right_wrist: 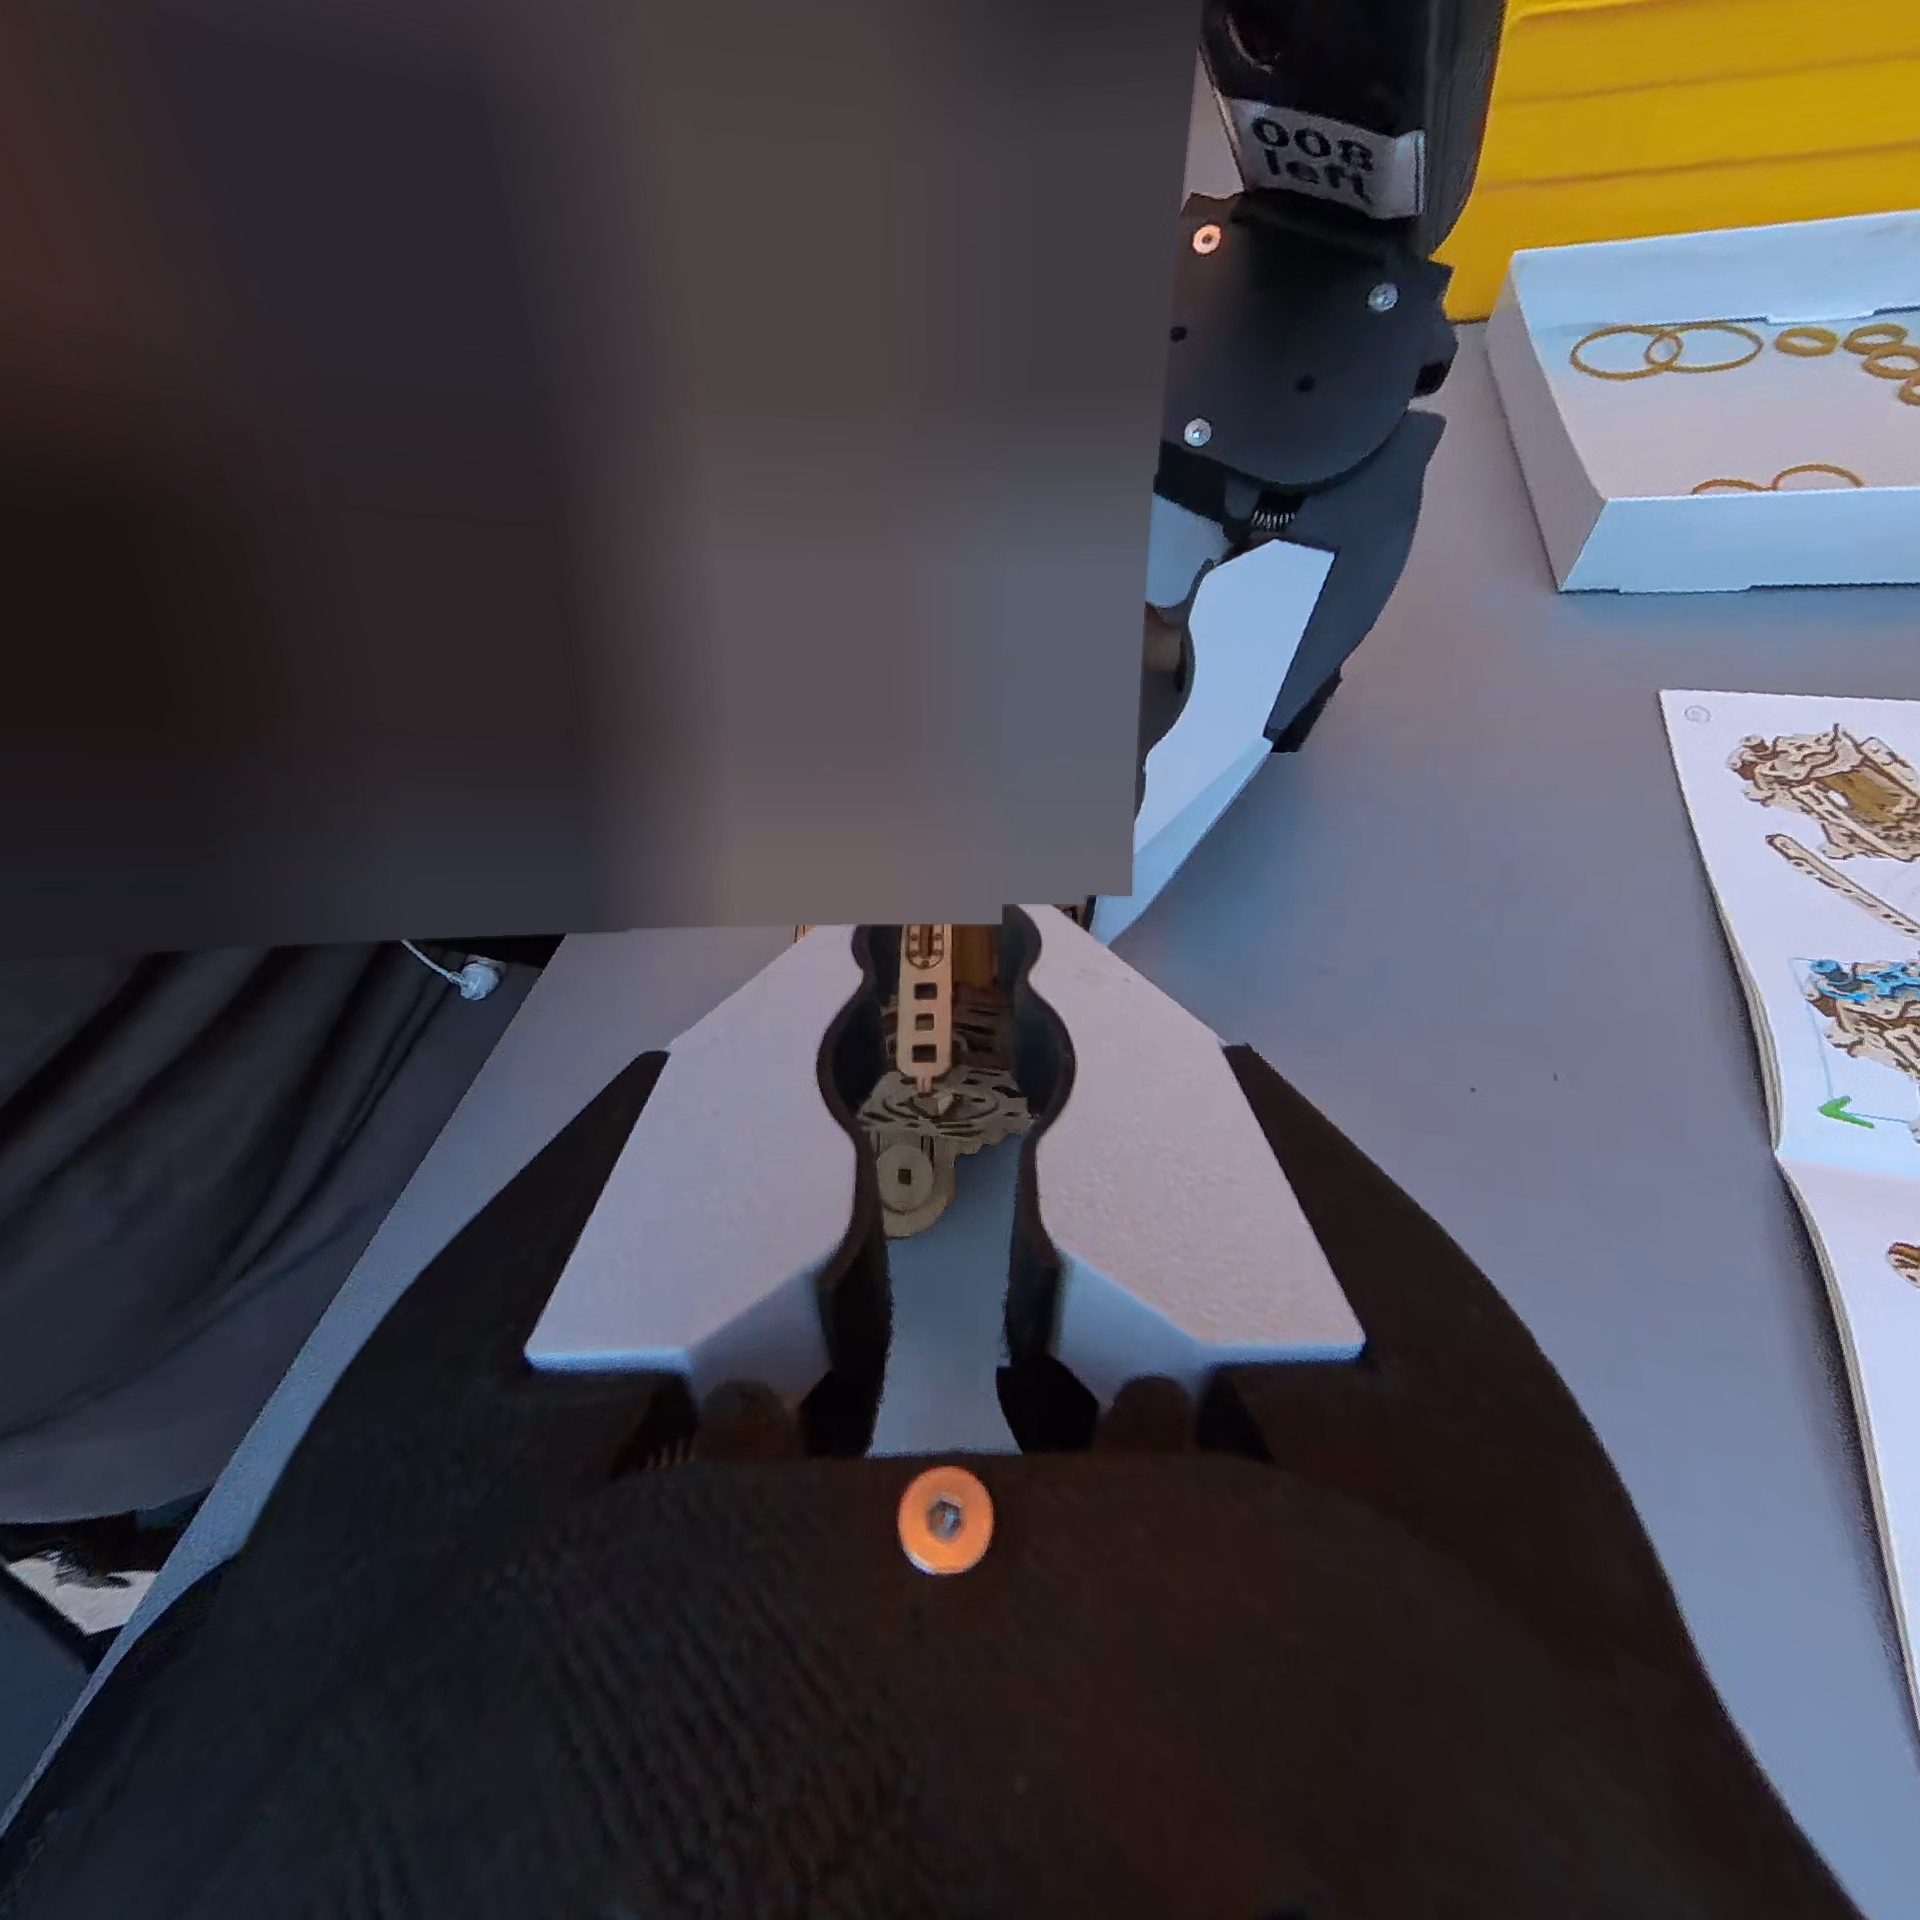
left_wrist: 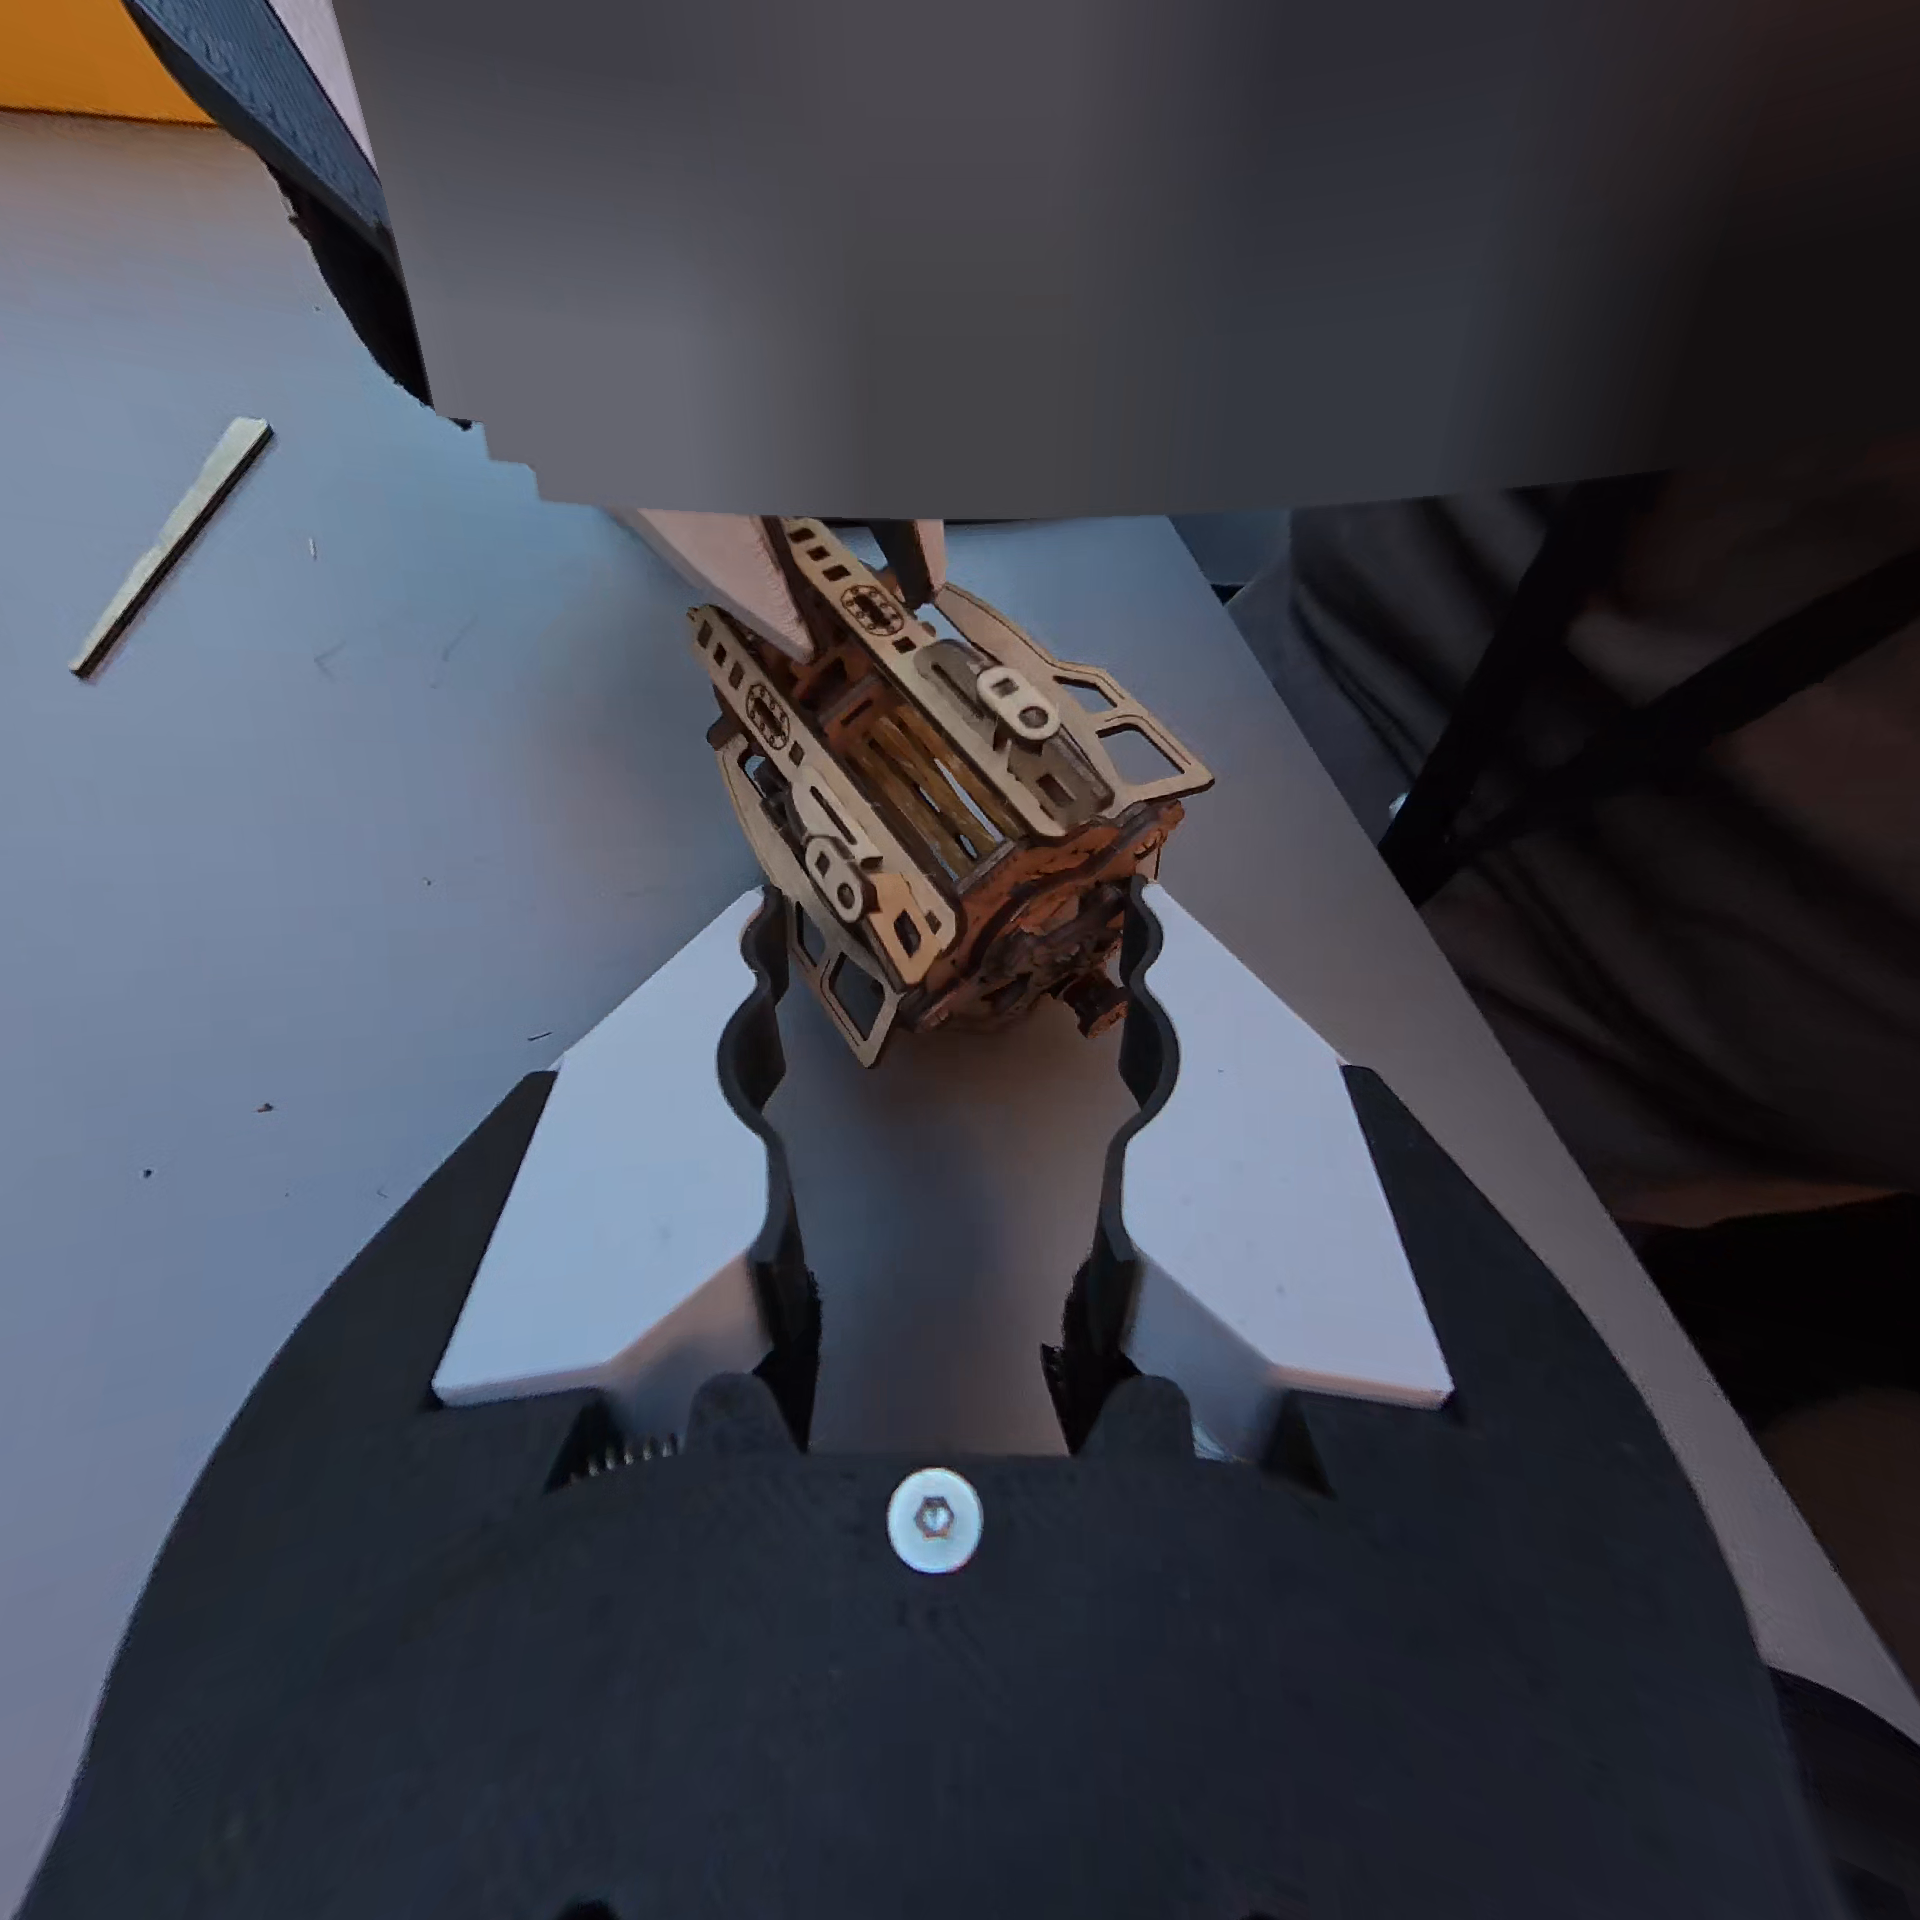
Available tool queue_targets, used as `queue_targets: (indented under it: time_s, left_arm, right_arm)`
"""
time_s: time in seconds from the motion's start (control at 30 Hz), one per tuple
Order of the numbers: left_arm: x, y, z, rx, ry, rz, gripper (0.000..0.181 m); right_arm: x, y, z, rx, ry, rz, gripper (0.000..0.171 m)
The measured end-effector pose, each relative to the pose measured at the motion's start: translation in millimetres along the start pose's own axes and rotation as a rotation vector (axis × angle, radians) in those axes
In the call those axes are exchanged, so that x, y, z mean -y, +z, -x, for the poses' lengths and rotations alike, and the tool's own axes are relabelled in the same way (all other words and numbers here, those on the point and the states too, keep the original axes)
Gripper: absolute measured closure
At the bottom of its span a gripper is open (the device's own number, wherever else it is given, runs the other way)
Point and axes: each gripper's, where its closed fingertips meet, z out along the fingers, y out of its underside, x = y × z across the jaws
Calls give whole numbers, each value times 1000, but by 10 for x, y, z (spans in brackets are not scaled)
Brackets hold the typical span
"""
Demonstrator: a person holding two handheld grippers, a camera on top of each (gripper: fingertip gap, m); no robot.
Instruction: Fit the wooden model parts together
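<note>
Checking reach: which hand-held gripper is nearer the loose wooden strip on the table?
Left, as far as visible. The left hand-held gripper holds the wooden model, with the wooden strip off to its left on the table. The right hand-held gripper works beyond the model.

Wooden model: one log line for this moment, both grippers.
left gripper: shut on wooden model | right gripper: shut on perforated strip | loose flat stick: on table

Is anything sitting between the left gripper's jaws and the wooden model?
Nothing visible. The left gripper jaws already flank the near end of the laser-cut wooden model, with only bare grey tabletop between them.
</note>
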Motion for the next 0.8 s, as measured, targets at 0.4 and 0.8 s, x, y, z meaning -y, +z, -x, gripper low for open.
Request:
queue_targets:
  time_s: [0.4,0.8]
  left_arm:
    - [-10,39,-76,83,98,42,106]
    - [322,-136,-99,253,-203,-188,103]
  right_arm:
    - [-39,64,145,-66,-53,-60,162]
    - [-31,84,150,-157,-145,-24,162]
